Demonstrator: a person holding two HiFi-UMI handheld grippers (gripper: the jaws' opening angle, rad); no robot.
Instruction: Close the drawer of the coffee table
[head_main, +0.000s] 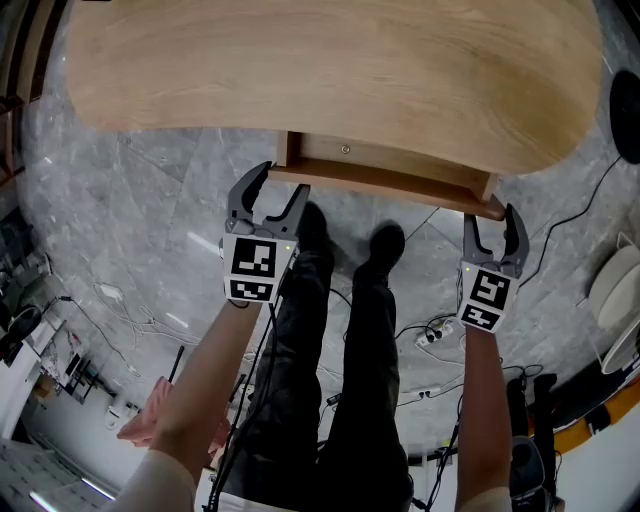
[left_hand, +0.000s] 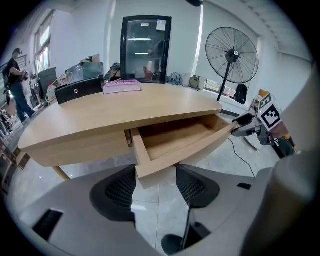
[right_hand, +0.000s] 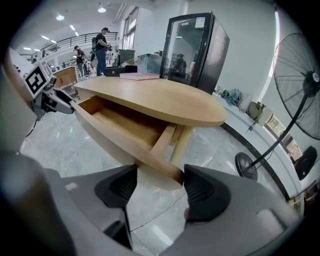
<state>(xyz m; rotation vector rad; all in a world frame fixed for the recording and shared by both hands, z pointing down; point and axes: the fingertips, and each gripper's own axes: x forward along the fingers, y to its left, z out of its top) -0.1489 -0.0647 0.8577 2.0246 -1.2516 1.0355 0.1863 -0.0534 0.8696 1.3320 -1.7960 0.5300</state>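
The drawer stands pulled out from under the near edge of the coffee table, its curved front strip following the line of the top. It is the one drawer I can see. It is pale wood like the table, a shallow tray with straight side boards and a smooth bottom. The table top is a long rounded slab with a soft grain, and its edges are bowed rather than square.

There are two grippers, one at each end of the drawer front. The left gripper has its jaws spread wide around the left corner; its own view shows that corner between the ribbed black pads. The right gripper is spread just as wide, with the right corner of the drawer between its jaws — I can't tell whether a pad touches the wood.

Below the drawer front the grey marbled floor is glossy. It is taken up there only by the person's two dark shoes and trouser legs. Loose cables trail further back.

On the far side of the table top lie one pink book and one black box. Beyond the table are a tall glass-fronted cabinet and a single pedestal fan with a round wire cage.
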